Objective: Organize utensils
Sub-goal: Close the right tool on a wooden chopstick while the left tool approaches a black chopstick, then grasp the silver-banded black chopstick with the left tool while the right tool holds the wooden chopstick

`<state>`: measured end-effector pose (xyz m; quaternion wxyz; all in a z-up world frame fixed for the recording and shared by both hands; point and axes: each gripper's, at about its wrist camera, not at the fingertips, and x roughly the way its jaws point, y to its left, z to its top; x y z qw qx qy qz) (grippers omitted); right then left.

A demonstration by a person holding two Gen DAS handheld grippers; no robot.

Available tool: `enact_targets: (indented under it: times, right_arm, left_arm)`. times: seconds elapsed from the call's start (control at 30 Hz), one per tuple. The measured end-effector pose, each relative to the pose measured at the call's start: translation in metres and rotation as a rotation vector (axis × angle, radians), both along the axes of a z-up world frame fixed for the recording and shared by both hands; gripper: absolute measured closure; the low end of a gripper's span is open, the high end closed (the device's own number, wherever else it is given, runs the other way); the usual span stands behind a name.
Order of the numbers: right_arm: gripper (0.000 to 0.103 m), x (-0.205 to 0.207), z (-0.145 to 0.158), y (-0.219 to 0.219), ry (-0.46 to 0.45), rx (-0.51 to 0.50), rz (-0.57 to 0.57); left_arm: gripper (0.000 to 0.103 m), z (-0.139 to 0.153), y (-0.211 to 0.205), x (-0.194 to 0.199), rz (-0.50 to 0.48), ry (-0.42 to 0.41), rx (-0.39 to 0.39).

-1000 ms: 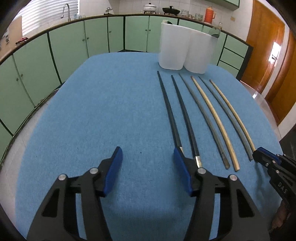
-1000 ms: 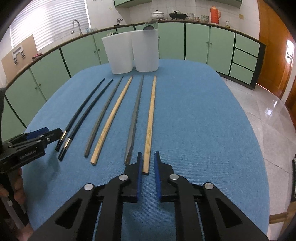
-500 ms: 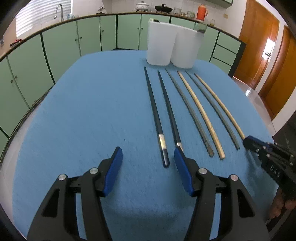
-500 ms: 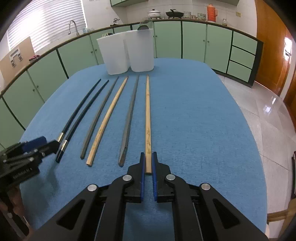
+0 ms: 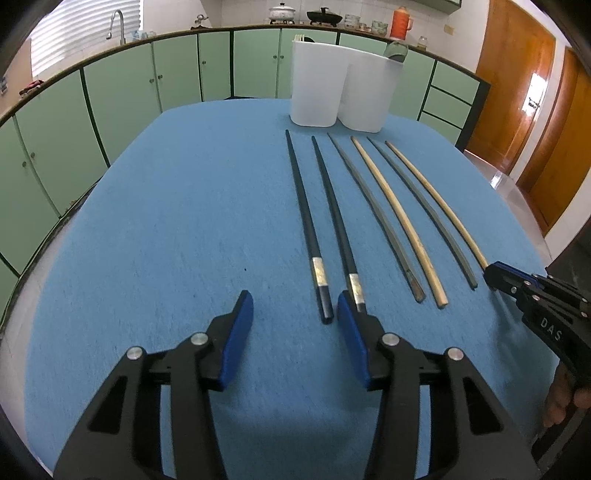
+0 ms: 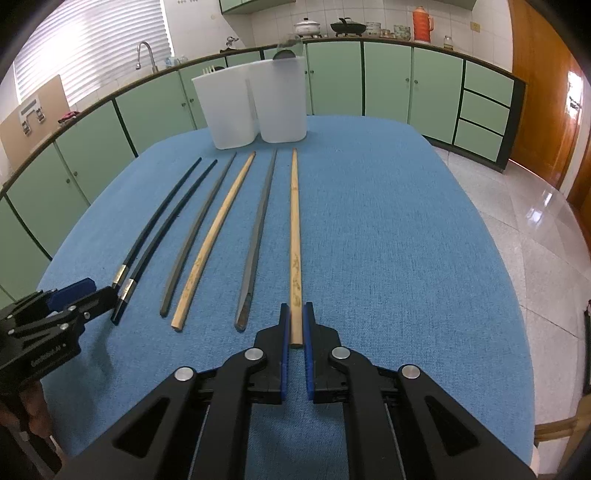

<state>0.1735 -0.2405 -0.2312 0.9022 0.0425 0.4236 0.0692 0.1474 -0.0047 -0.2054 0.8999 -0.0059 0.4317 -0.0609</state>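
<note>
Chopsticks lie in a row of six on the blue bench (image 6: 406, 240), before two white holders (image 6: 255, 103). Right gripper (image 6: 294, 328) has its jaws clamped on the rightmost wooden chopstick (image 6: 294, 229). Left gripper (image 5: 295, 314), jaws closing, straddles the leftmost black chopstick (image 5: 306, 229) without touching it.

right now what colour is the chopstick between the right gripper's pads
Light tan wood with faint dark markings; the chopstick shows best in the right wrist view.

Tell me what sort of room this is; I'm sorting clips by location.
Most likely a home kitchen: green cabinets run under a counter with a tap, and pots and an orange flask stand by a tiled wall. Chopsticks lie on a blue-covered table.
</note>
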Motion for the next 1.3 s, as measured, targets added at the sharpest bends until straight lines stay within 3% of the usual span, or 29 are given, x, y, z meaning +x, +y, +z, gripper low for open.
enact_targets:
  times: [0.4,0.6,1.3]
  right_arm:
    - [0.095,-0.001,0.001,-0.001,0.012,0.006,0.007]
    - [0.096,0.001,0.000,0.000,0.017,0.003,0.007]
    - [0.094,-0.003,0.001,0.003,0.029,0.014,0.025]
  left_arm:
    - [0.078,0.000,-0.005,-0.005,-0.002,0.001,-0.003]
    - [0.096,-0.001,-0.012,-0.004,-0.020,0.007,0.016]
    - [0.097,0.001,-0.011,-0.001,-0.023,0.013,0.022]
